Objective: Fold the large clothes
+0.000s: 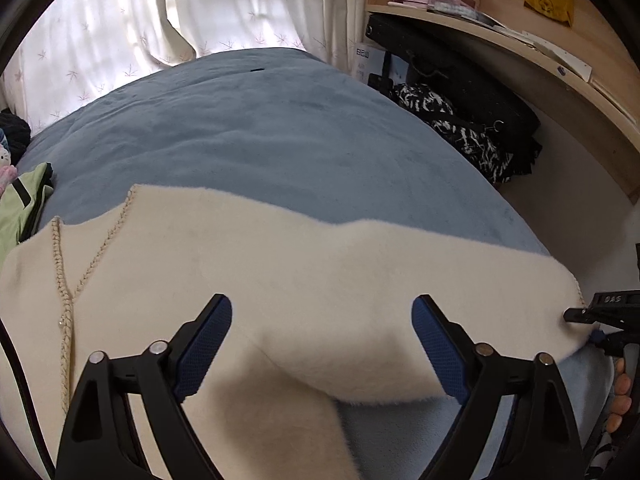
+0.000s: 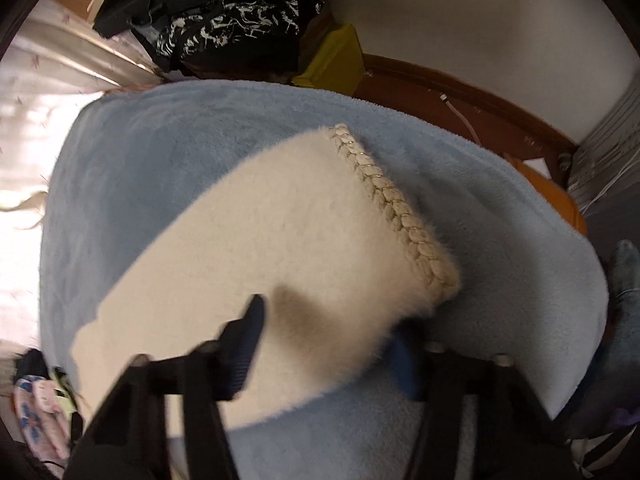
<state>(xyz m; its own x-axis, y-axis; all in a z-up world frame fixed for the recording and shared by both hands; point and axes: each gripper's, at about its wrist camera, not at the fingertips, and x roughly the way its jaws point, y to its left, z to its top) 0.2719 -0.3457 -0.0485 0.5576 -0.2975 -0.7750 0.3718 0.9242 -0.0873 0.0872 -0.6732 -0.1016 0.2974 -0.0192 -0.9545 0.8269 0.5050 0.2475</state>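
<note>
A cream fluffy cardigan (image 1: 248, 264) with braided trim lies spread on the blue blanket (image 1: 256, 128) of a bed. My left gripper (image 1: 322, 320) is open and hovers over the cardigan's body near the underarm, holding nothing. The cardigan's sleeve (image 2: 280, 240) stretches to the right, with a braided cuff (image 2: 392, 200). My right gripper (image 2: 326, 340) has its fingers on either side of the sleeve near the cuff, still spread wide. The right gripper also shows in the left wrist view (image 1: 600, 320) at the sleeve's end.
Curtains (image 1: 160, 20) hang behind the bed. A green jacket (image 1: 20, 208) lies at the left edge. Black and patterned clothes (image 1: 460, 128) are piled by a wooden shelf (image 1: 520, 40). A yellow box (image 2: 336, 64) and the wooden bed frame (image 2: 460, 92) are beyond the blanket.
</note>
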